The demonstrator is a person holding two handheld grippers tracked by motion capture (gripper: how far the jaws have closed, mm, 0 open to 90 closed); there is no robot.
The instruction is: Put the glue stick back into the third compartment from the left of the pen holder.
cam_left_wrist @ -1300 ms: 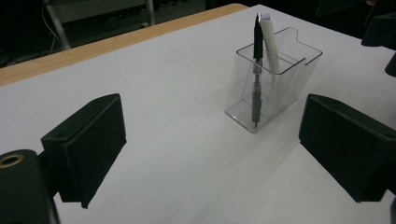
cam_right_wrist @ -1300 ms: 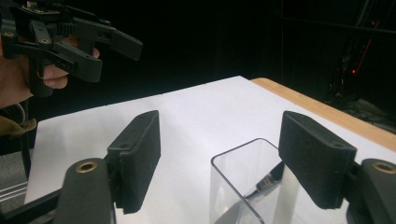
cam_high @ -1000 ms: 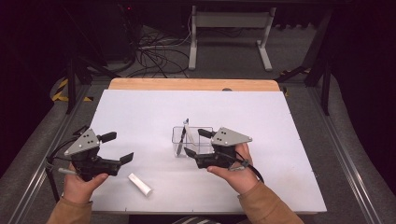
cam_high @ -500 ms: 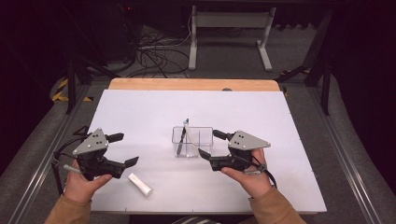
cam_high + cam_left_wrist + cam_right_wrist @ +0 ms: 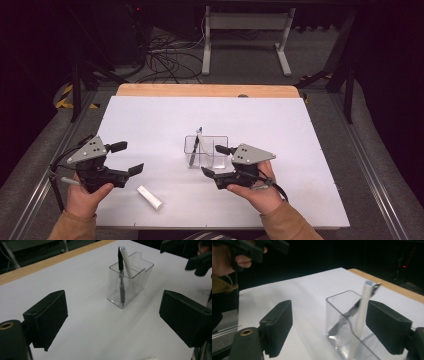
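Two pens stand in the clear plastic holder (image 5: 206,151); both grippers (image 5: 122,159) (image 5: 216,161) spread (empty), white tube (image 5: 150,197) waits at seven o'clock.

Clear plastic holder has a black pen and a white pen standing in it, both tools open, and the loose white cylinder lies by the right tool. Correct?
Not quite. The short white cylinder lies by the left tool, not the right tool, as the high view shows. The clear plastic holder, black pen, white pen and open tools stand.

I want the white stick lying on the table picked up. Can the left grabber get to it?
Probably yes. The white stick lies in the open on the table, just beside the left gripper, whose jaws stand open and empty, with nothing between them.
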